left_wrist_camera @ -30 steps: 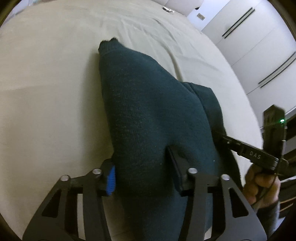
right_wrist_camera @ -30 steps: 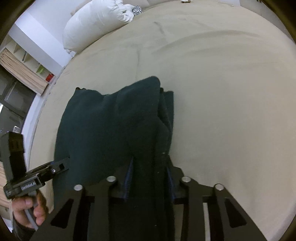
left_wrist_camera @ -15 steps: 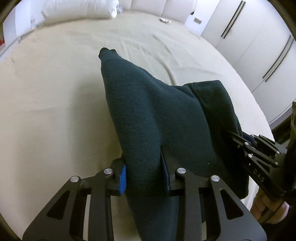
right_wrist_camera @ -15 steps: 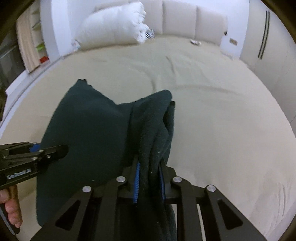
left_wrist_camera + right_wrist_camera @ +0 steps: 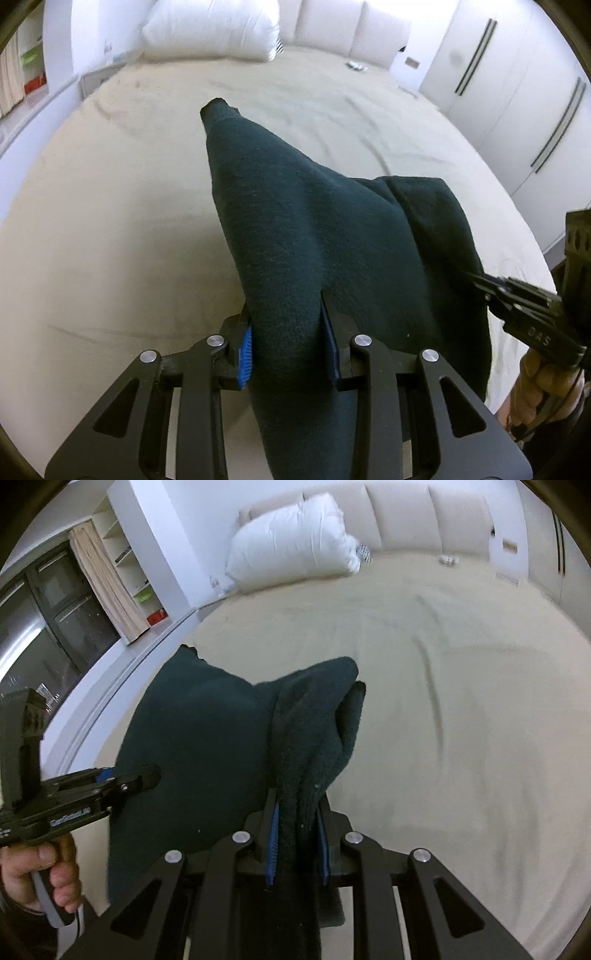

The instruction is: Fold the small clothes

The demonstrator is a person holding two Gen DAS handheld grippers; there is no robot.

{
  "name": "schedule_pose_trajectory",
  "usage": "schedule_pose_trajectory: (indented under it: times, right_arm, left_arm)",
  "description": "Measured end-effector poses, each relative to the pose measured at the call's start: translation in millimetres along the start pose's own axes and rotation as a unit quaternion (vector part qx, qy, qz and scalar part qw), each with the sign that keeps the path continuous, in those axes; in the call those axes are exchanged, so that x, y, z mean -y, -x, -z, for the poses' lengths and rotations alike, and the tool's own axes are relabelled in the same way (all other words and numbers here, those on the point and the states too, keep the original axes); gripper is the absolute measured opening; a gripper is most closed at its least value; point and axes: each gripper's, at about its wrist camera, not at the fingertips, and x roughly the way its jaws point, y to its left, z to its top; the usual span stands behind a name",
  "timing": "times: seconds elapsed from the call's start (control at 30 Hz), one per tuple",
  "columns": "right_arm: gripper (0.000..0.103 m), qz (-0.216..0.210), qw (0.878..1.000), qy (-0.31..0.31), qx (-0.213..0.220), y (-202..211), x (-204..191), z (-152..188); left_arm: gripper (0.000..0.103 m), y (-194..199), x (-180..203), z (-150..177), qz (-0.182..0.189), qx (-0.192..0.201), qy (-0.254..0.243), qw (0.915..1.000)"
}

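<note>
- Left gripper (image 5: 288, 350): jaws have just been closing; now clamped narrow on a bunched edge of the dark green garment (image 5: 314, 229), cloth pressed between the blue pads.
- Right gripper (image 5: 297, 843): jaws also just closed further; now nearly shut on a thick stack of folded layers at the garment's other edge.
- Garment hangs forward from both grippers, stretched between the 2, with its far tip ahead of the left gripper. Whether that tip touches the bed (image 5: 110, 221) I cannot tell.
- Change from 1 second back: more of the room shows. The pillow (image 5: 291, 542) and headboard (image 5: 424, 517) are in view beyond the garment, where the earlier frames showed mostly sheet. Both grippers look to have come up and tipped toward level.
- Garment looked slack on the bed then; now it drapes as a taut cone from the left grip.
- Judgement: this is the lift stage of a fold. Both holds look secure. The next move likely carries the held edge forward over the rest.
- Risk, as a judgement: the right gripper's thick bundle could slip a layer.
- The person's hands (image 5: 40, 882) are on both handles, at the frame edges.
</note>
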Motion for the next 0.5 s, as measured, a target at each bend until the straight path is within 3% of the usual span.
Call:
schedule_pose_trajectory:
  times: [0.1,0.2,0.33,0.5]
  right_arm:
    - [0.019,-0.002,0.999,-0.037,-0.027,-39,21,17]
    - [0.022,-0.029,0.991,-0.113,-0.061,-76,60,35]
    - [0.035,-0.059,0.989,-0.132,-0.032,-75,77,43]
    - [0.043,-0.036,0.991,-0.129,-0.01,-56,76,41]
  left_arm:
    - [0.031,-46,-18,17,-0.017,-0.019,-0.011,0.9996]
    - [0.044,-74,-31,27,-0.019,-0.013,-0.003,0.9997]
    - [0.051,-76,-21,29,-0.037,0.007,-0.026,0.9989]
    - [0.051,-64,-14,39,-0.05,0.021,-0.025,0.9982]
